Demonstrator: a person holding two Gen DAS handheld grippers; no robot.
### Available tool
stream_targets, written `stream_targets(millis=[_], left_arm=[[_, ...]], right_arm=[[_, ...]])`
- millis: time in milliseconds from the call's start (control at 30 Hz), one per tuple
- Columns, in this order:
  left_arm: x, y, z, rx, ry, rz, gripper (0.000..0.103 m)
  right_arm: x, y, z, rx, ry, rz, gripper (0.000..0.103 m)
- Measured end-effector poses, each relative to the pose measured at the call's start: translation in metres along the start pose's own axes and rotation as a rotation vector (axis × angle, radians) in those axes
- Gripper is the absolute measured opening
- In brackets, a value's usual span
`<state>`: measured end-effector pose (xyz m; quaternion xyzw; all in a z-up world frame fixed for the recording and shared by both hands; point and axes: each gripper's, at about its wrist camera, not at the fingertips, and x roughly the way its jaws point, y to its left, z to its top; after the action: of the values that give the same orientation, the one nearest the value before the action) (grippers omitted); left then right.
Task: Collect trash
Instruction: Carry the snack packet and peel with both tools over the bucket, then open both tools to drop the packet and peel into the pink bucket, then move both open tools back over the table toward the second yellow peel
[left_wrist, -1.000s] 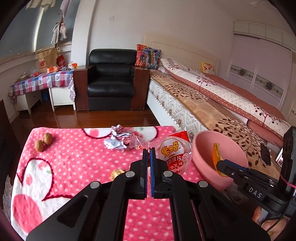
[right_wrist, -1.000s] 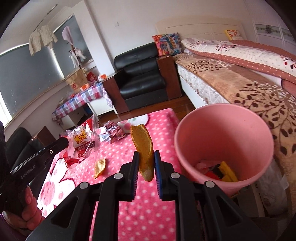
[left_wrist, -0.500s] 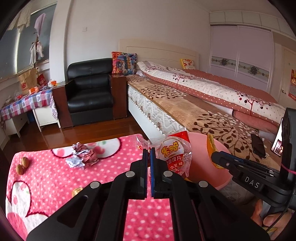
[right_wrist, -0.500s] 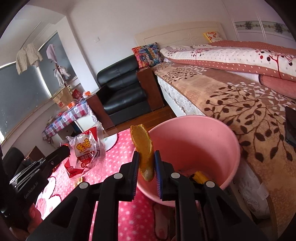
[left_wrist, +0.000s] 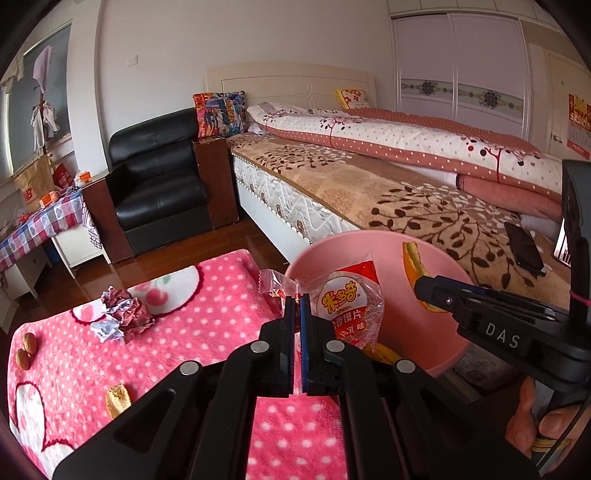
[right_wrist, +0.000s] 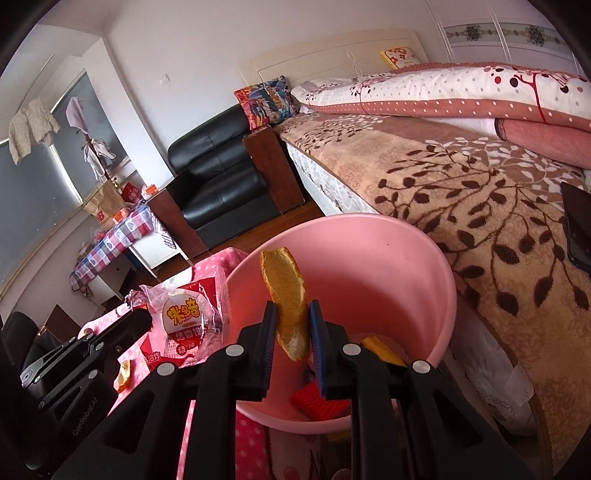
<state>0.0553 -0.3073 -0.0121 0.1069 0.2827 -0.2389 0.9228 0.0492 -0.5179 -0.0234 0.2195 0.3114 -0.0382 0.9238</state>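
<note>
My left gripper (left_wrist: 297, 299) is shut on the edge of a clear red-and-white snack wrapper (left_wrist: 345, 306), which hangs at the near rim of the pink bin (left_wrist: 391, 266). In the right wrist view the same wrapper (right_wrist: 184, 317) and left gripper (right_wrist: 144, 319) sit at the bin's left side. My right gripper (right_wrist: 291, 306) is shut on a strip of orange peel (right_wrist: 284, 280), upright over the bin's (right_wrist: 369, 266) mouth. The left wrist view shows that peel (left_wrist: 413, 260) and the right gripper (left_wrist: 421, 288) from the side. A red scrap (right_wrist: 317, 402) and another peel (right_wrist: 380, 350) lie in the bin.
On the pink polka-dot cloth (left_wrist: 184, 332) lie crumpled foil wrappers (left_wrist: 123, 314), two walnuts (left_wrist: 26, 350) and a small peel piece (left_wrist: 117, 395). The bed (left_wrist: 369, 184) runs right behind the bin, with a black phone (left_wrist: 524, 249) on it. A black armchair (left_wrist: 159, 184) stands further back.
Both grippers have swung right from over the table toward the bin. The peel now hangs over the bin's mouth and the wrapper is at its rim.
</note>
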Motion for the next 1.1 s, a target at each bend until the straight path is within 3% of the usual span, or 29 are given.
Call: stream_targets(millis=[433,667,1100], left_arm=[[0.011,-0.011,-0.002,0.002,0.018,-0.038,0.003],[0.009,-0.01,0.0,-0.025,0.023,-0.079,0.027],[-0.015,-0.005,0.002,-0.044,-0.013,-0.126,0.028]], right_arm=[[0.01,-0.012,-0.004,0.02,0.018,-0.022,0.02],[0.008,-0.011,-0.006,0.015,0.015,-0.033,0.022],[-0.012,0.003,-0.009,-0.006,-0.013,-0.032,0.029]])
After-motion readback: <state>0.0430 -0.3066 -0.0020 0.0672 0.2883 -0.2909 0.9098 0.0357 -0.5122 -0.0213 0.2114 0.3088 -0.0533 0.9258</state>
